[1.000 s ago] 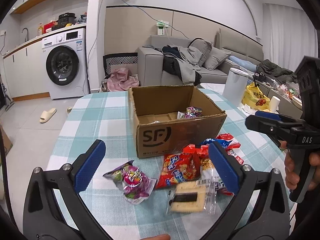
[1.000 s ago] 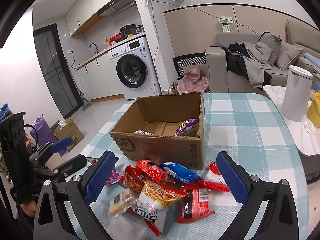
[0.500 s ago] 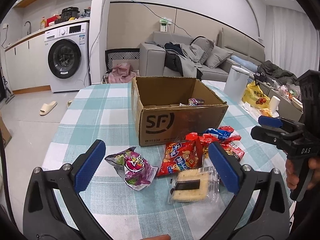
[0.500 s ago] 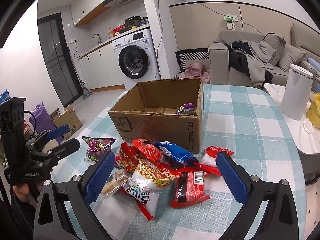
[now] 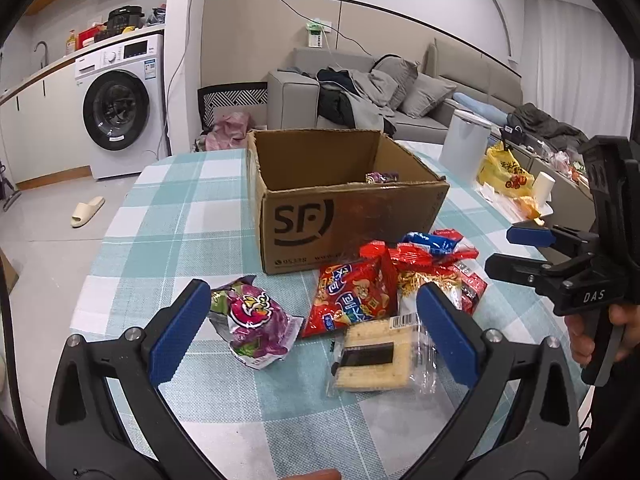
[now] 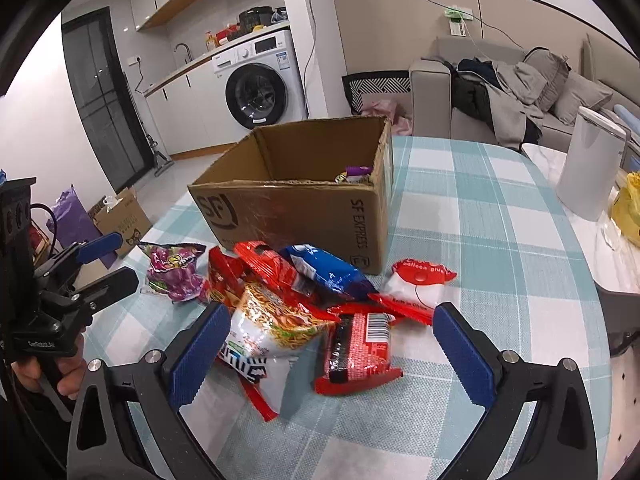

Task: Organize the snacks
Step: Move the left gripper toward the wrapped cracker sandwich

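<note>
An open cardboard box (image 5: 352, 216) (image 6: 304, 216) stands on the checked tablecloth with a purple packet (image 5: 382, 177) (image 6: 354, 174) inside. In front of it lies a pile of snacks: a purple bag (image 5: 256, 320) (image 6: 172, 270), a red bag (image 5: 352, 300), a wrapped cracker pack (image 5: 376, 354), a noodle bag (image 6: 276, 328), a blue packet (image 6: 324, 270), a red bar (image 6: 360, 350) and a white-and-red packet (image 6: 420, 284). My left gripper (image 5: 312, 330) hangs open low over the purple bag and cracker pack. Over the noodle bag and red bar my right gripper (image 6: 332, 354) is open too. Neither holds anything.
A white bin (image 6: 588, 164) and a yellow bag (image 5: 506, 170) sit on a side table to the right. A sofa (image 5: 360, 96) with clothes and a washing machine (image 5: 120, 108) stand behind. The table edge (image 5: 100, 248) drops off at the left.
Both grippers have come down and closer to the snack pile; the box and snacks look larger. Both stay open, and no snack has moved.
</note>
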Tool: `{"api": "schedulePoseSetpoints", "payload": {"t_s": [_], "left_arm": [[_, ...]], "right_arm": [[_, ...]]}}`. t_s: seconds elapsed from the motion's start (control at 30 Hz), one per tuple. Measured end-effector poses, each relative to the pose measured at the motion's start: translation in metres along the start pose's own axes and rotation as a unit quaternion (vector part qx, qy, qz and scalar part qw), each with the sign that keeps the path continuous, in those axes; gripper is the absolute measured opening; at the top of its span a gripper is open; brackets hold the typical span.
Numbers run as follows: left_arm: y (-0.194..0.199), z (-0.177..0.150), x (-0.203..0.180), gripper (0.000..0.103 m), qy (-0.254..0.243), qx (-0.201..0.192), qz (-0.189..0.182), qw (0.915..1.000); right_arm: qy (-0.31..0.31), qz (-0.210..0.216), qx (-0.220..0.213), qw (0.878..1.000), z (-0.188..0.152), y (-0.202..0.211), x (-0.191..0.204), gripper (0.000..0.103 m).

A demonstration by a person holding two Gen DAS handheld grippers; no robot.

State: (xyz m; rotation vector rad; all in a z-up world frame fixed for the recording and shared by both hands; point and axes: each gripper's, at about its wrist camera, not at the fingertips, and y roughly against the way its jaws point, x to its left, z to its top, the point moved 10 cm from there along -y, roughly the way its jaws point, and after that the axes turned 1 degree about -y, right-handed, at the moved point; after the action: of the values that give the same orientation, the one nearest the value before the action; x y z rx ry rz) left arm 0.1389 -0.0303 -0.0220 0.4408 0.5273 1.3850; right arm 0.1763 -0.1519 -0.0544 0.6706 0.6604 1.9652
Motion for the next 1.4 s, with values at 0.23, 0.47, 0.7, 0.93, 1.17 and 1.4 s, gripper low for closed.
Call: {"api": "schedulePoseSetpoints", "payload": {"t_s": [0.23, 0.47, 0.7, 0.93, 1.17, 1.4], "left_arm": [[-0.017, -0.014, -0.006, 0.102, 0.000, 0.031, -0.026, 0.9992], [-0.027, -0.024, -0.020, 0.102, -0.013, 0.048, -0.047, 0.9977], [-0.036, -0.036, -0.029, 0.102, -0.012, 0.068, -0.071, 0.9951], [-0.049, -0.045, -0.031, 0.102, -0.012, 0.084, -0.073, 0.9937], [-0.061, -0.054, -0.026, 0.102, 0.001, 0.098, -0.077, 0.9922], [-0.071, -0.061, -0.025, 0.102, 0.009, 0.110, -0.087, 0.9901]], "right_arm": [[-0.020, -0.014, 0.029, 0.999, -0.010, -0.016, -0.020, 0.103], [-0.025, -0.022, 0.046, 0.998, -0.018, -0.026, -0.029, 0.103], [-0.029, -0.025, 0.057, 0.998, -0.023, -0.032, -0.036, 0.103], [-0.025, -0.028, 0.072, 0.997, -0.031, -0.038, -0.037, 0.103], [-0.015, -0.035, 0.094, 0.995, -0.042, -0.052, -0.038, 0.103], [0.001, -0.047, 0.108, 0.993, -0.051, -0.062, -0.036, 0.103]]}}
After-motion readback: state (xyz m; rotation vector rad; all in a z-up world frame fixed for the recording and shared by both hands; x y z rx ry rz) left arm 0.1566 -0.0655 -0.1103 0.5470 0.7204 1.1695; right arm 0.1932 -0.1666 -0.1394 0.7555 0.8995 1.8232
